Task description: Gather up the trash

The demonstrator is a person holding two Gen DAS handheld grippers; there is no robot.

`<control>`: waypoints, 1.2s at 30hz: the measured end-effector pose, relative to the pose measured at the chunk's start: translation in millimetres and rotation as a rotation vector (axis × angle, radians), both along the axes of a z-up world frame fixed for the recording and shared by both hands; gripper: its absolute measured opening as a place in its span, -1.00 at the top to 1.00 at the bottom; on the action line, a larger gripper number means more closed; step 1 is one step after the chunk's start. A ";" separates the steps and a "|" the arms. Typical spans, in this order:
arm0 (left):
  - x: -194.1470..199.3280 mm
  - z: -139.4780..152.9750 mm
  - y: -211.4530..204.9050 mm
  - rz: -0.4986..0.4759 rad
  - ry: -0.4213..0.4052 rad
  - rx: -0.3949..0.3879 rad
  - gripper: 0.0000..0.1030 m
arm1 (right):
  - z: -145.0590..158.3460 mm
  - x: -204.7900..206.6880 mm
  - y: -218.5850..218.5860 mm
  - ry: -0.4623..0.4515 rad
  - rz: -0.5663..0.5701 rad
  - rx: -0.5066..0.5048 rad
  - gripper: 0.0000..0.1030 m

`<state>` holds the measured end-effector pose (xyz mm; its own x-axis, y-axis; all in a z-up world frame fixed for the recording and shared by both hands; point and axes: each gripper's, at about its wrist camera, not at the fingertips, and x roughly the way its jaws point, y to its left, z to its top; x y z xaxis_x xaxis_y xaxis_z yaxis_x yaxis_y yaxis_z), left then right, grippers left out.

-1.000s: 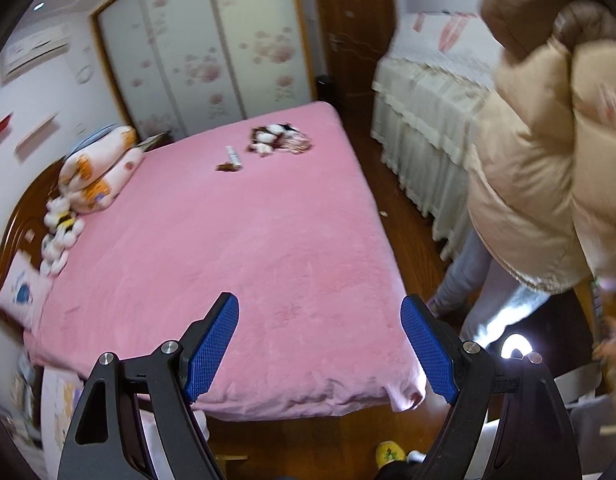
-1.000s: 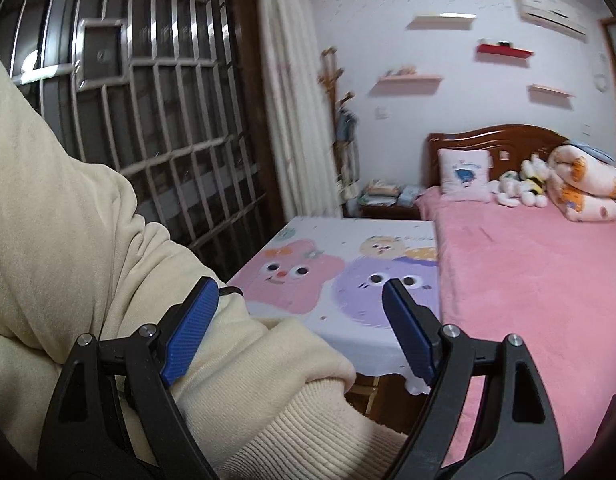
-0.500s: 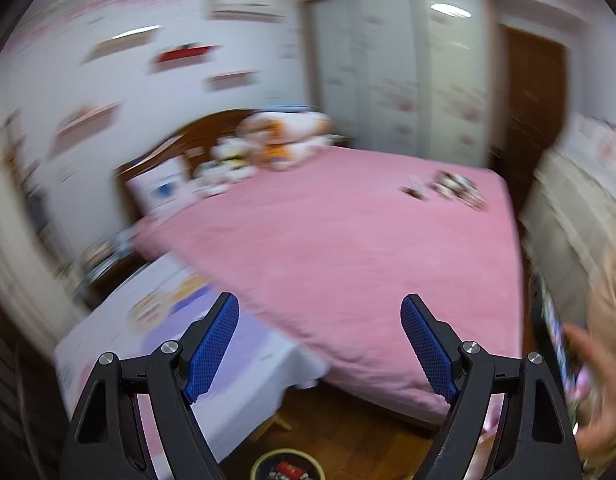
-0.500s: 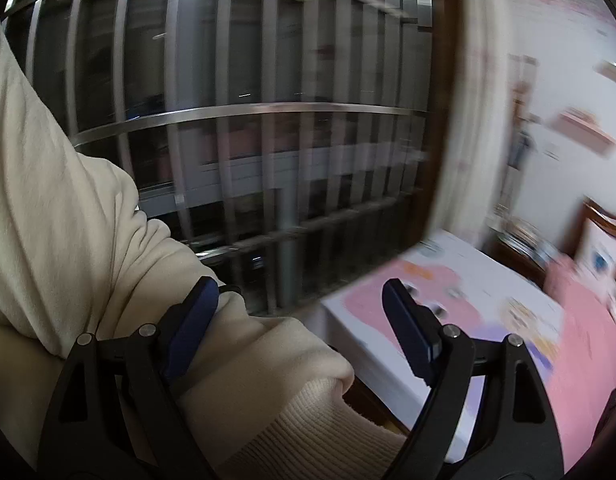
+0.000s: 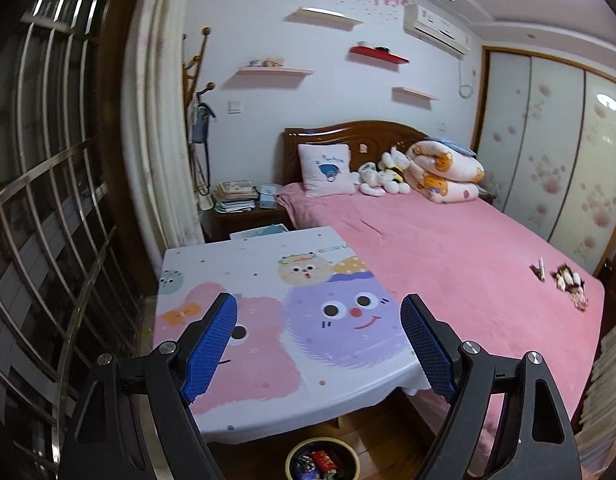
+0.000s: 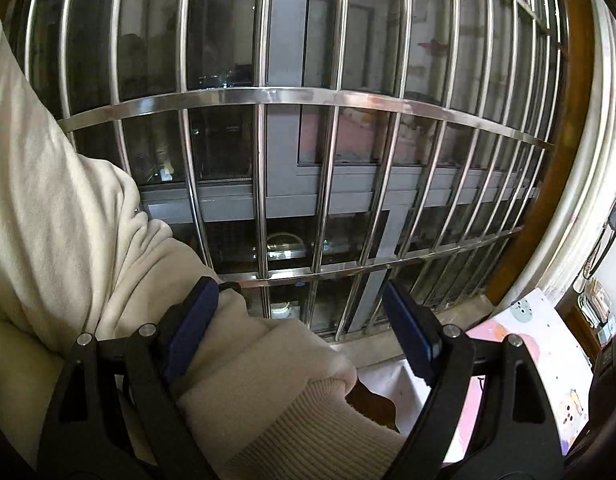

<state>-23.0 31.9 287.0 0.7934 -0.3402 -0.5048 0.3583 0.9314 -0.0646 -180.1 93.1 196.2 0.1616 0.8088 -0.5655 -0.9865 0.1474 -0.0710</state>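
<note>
Pink bed [image 5: 448,248]: trash scraps [image 5: 570,282] lie near its foot-end corner, wardrobe side, w/ a small stick-like item [image 5: 541,269] just beside. Cartoon-print table [image 5: 243,264] abuts bed's window-side edge. Bin [image 5: 323,460] on floor under table's near edge, wrappers inside. L gripper [image 5: 319,336]: jaws wide, nothing between. R gripper [image 6: 299,328]: jaws wide, empty, facing barred window [image 6: 291,120]; cream sleeve [image 6: 87,240] behind its left finger.

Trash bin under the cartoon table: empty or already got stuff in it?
Not empty. The left wrist view looks down into the bin on the floor below the table edge, and colourful wrappers lie inside. How full it is: cannot tell.
</note>
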 end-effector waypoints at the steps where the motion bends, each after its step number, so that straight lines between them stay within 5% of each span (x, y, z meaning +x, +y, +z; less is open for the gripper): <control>1: 0.0 -2.3 11.5 0.003 -0.001 -0.007 -0.65 | -2.7 0.3 3.4 0.002 -0.001 -0.003 -0.61; 8: 11.4 -14.8 42.7 -0.014 0.034 -0.023 -0.65 | -9.5 7.3 -4.4 0.051 -0.017 -0.013 -0.61; 23: 36.6 -18.8 -61.7 0.072 0.091 -0.012 -0.65 | -5.9 19.4 -68.6 0.116 0.074 0.002 -0.61; 36: 54.1 -33.9 -69.2 0.224 0.098 0.004 -0.65 | -4.3 18.0 -98.4 0.137 0.206 0.041 -0.61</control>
<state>31.2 -37.3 253.1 0.7960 -0.1597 -0.5838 0.1354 0.9871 -0.0854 -162.1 -5.3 192.0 -0.0854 0.8395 -0.5366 -0.9960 -0.0582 0.0675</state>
